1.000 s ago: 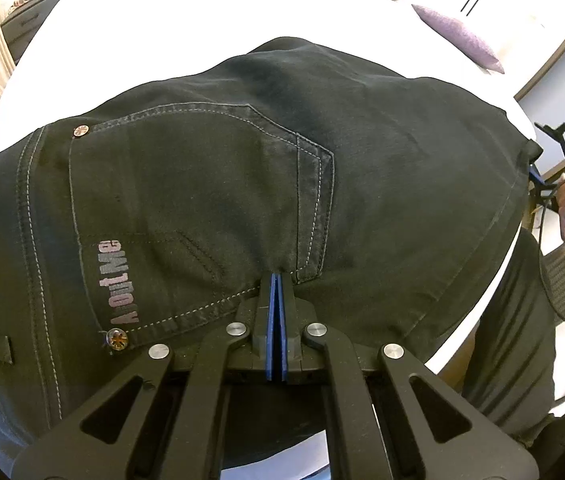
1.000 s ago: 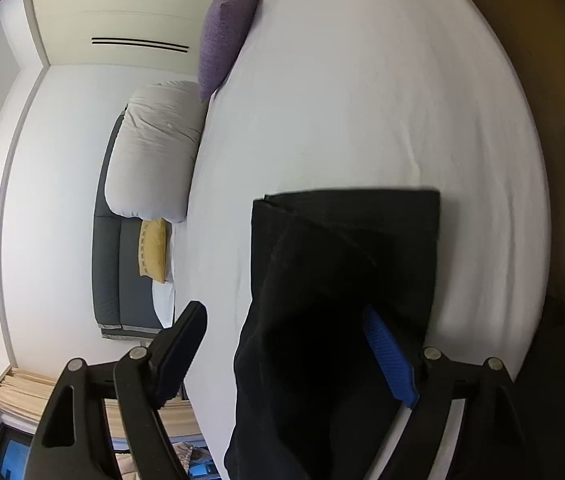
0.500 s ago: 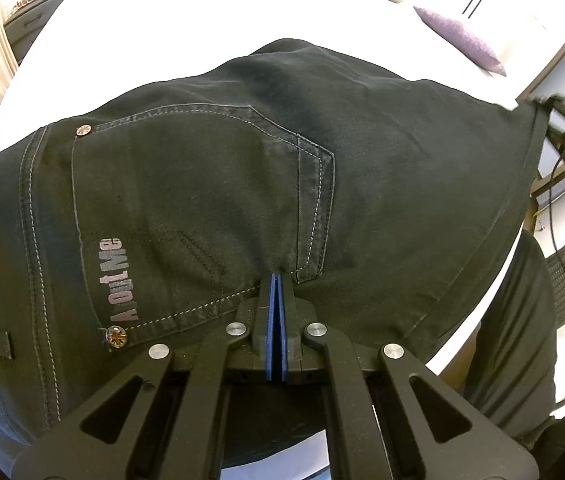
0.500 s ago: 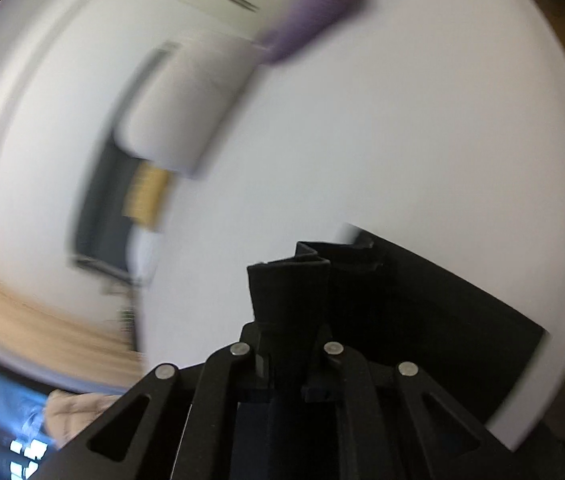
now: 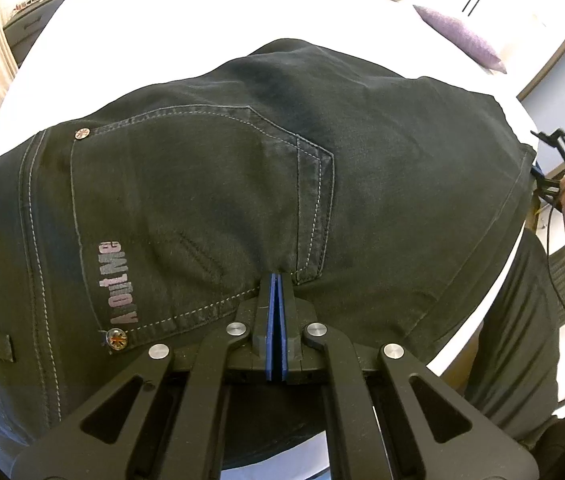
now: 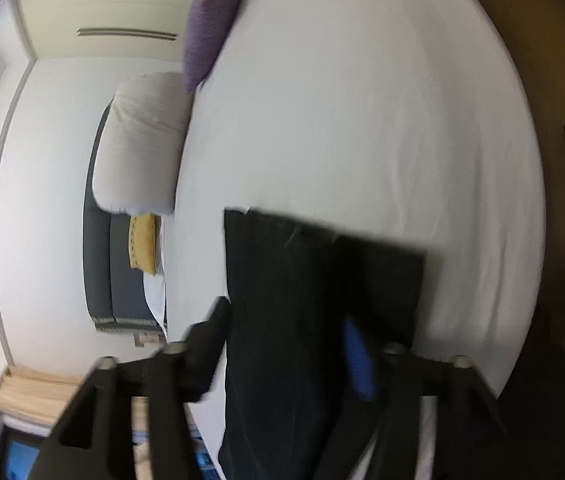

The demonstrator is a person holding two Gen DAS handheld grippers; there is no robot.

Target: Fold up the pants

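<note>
My left gripper (image 5: pixel 277 280) pinches the black denim pants (image 5: pixel 222 184) at the back pocket's lower corner, low centre of frame, blue pads pressed together. My right gripper (image 6: pixel 290 332) stands wide open around the pant leg (image 6: pixel 314 288) on the white bed sheet (image 6: pixel 362 120), lower centre.

Left wrist view is sharp and brightly daylit; the white bed (image 5: pixel 202 20) glares to near blank, with stitching crisp on the black pants (image 5: pixel 282 180); strong fisheye bending and a dark rim at the corners. Right wrist view is dimmer and softly smeared with motion blur; the right hand-held gripper (image 6: pixel 286 344) and pants edge look fuzzy; the purple pillow (image 6: pixel 210 20) curves near the edge.
</note>
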